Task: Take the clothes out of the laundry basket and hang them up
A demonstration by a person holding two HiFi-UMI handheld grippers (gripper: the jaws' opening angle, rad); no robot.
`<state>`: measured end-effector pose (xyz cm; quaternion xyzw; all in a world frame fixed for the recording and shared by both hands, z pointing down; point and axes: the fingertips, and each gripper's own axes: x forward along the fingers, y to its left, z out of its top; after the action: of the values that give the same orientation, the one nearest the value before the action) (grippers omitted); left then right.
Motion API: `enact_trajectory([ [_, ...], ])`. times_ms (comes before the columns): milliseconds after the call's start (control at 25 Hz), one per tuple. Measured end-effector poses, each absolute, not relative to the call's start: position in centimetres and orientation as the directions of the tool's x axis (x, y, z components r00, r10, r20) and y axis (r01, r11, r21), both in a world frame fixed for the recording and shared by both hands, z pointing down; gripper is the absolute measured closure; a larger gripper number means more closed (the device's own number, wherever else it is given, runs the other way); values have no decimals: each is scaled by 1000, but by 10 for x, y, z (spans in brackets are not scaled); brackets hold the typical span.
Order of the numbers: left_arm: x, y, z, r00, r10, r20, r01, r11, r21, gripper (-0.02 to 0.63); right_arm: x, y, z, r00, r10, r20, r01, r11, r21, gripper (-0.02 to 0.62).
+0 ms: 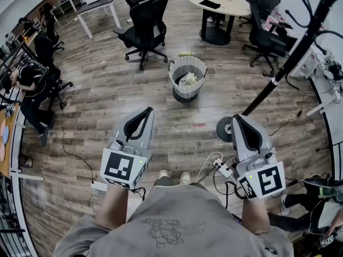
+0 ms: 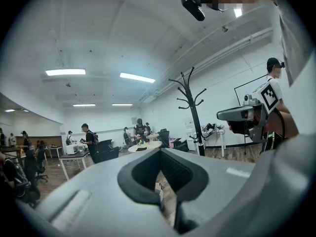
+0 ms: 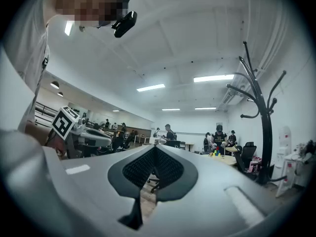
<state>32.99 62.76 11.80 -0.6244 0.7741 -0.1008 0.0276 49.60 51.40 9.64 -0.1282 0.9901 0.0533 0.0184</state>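
A white ribbed laundry basket (image 1: 187, 77) stands on the wood floor ahead of me, with pale clothes (image 1: 188, 80) bunched inside it. A black coat stand (image 1: 291, 54) rises at the right, its round base (image 1: 224, 129) close to my right gripper; the coat stand (image 2: 193, 113) shows in the left gripper view, and the coat stand (image 3: 267, 133) in the right gripper view. My left gripper (image 1: 147, 111) and right gripper (image 1: 237, 117) are held side by side at waist height, both shut with nothing in them, well short of the basket. Their jaw tips meet in the gripper views (image 2: 160, 150) (image 3: 154, 146).
A black office chair (image 1: 145, 20) stands behind the basket and a round table (image 1: 219, 3) at the back right. A seated person (image 1: 31, 82) is at the left beside desks. A white power strip (image 1: 221, 168) and cables lie on the floor by my feet.
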Motion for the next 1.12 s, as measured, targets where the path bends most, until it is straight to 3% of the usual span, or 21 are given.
enact_trajectory([
  [600, 337, 614, 126, -208, -972, 109, -965, 186, -185, 606, 499, 498, 108, -963, -266, -45, -268, 962, 52, 567],
  [760, 334, 616, 123, -260, -963, 73, -956, 246, -158, 606, 506, 490, 110, -955, -292, -61, -294, 955, 32, 565],
  [840, 329, 618, 119, -308, -951, 31, -943, 301, -142, 596, 507, 485, 111, -950, -306, -65, -308, 951, 25, 363],
  [880, 327, 616, 118, -316, -948, 23, -941, 310, -136, 453, 507, 482, 112, -947, -315, -64, -317, 948, 22, 343],
  [920, 327, 615, 119, -314, -949, 24, -942, 309, -130, 408, 508, 480, 114, -944, -324, -63, -326, 945, 18, 348],
  [1120, 327, 606, 123, -302, -953, 36, -947, 295, -126, 408, 510, 468, 120, -937, -347, -42, -348, 937, 22, 356],
])
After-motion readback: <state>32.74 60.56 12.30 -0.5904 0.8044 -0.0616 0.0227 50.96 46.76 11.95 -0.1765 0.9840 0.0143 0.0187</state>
